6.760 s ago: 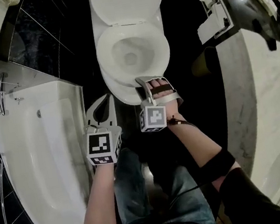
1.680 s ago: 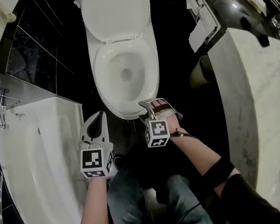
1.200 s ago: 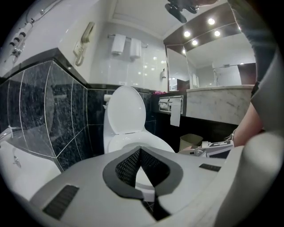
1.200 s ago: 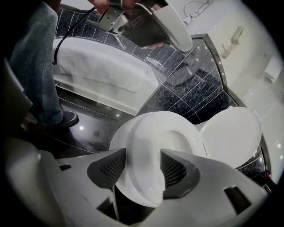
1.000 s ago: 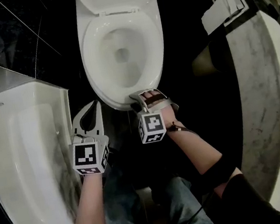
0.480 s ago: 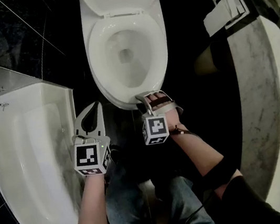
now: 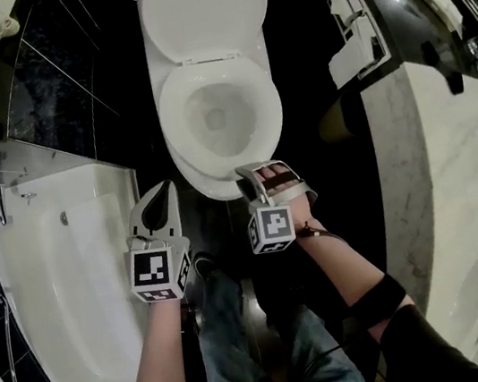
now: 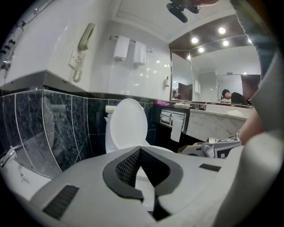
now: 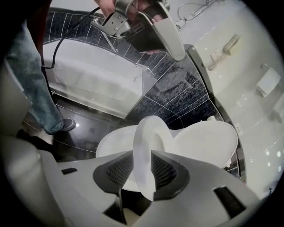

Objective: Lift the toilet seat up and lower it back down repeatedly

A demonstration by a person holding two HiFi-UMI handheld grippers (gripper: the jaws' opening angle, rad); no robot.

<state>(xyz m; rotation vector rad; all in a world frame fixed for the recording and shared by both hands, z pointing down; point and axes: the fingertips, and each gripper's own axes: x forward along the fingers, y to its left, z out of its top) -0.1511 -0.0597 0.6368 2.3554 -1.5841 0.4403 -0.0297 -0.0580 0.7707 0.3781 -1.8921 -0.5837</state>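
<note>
Dark glossy tiles cover the bathroom floor and walls, with a white bathtub on the left and a pale marble surface on the right. Between them stands the toilet, its lid upright at the far end.

The toilet seat is tilted up off the bowl, and its near front rim is caught in the right tool. From that tool's own camera the seat ring stands edge-on between the two pads. The jaws have just been closing and now pinch the rim from both sides.

The left tool hangs over the dark floor between tub and bowl. Its jaw tips are together and there is nothing in them.

The seat looks like stiff moulded plastic, probably light enough for one tool. It is smooth and glossy, though, so a shallow pinch could slide off. The near front rim seems the best place to hold it, since that is farthest from the hinge at the far end. The seat should swing on a fixed arc about that hinge, so the grip has to follow the arc. If released early, the seat would likely slam onto the ceramic bowl.
</note>
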